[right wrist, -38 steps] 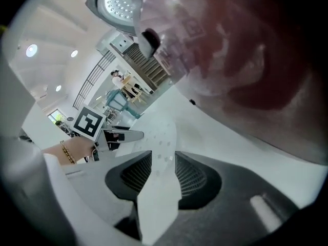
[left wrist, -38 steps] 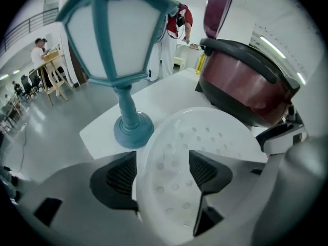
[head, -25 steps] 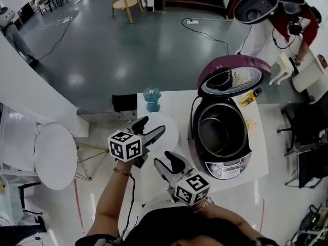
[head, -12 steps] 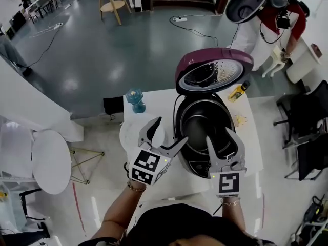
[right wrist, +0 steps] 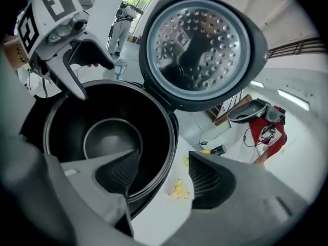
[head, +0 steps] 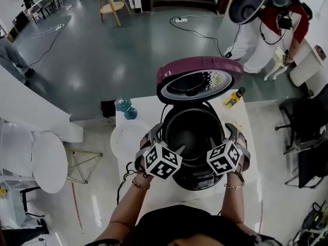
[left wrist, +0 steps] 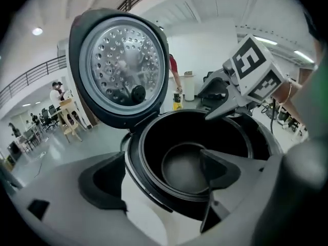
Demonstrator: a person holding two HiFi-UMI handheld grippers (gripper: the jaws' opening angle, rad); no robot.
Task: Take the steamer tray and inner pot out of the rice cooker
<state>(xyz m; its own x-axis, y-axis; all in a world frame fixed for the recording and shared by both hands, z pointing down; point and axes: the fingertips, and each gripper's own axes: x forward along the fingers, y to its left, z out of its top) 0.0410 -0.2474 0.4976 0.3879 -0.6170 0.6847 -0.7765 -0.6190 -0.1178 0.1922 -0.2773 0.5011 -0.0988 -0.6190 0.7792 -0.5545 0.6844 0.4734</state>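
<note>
White worktop [head: 146, 111]: two tools flank the open rice cooker [head: 201, 177].
Left gripper [head: 154, 136] and right gripper [head: 233, 136], jaws opening and gripping nothing, straddle opposite rims of the inner pot [head: 192, 132], likely for a level lift; it sits inside, lid [head: 197, 76] raised behind.

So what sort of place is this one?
Likely an open lab or workshop hall, not a kitchen: glossy grey floor with trailing cables, and a second open rice cooker beside another person.
</note>
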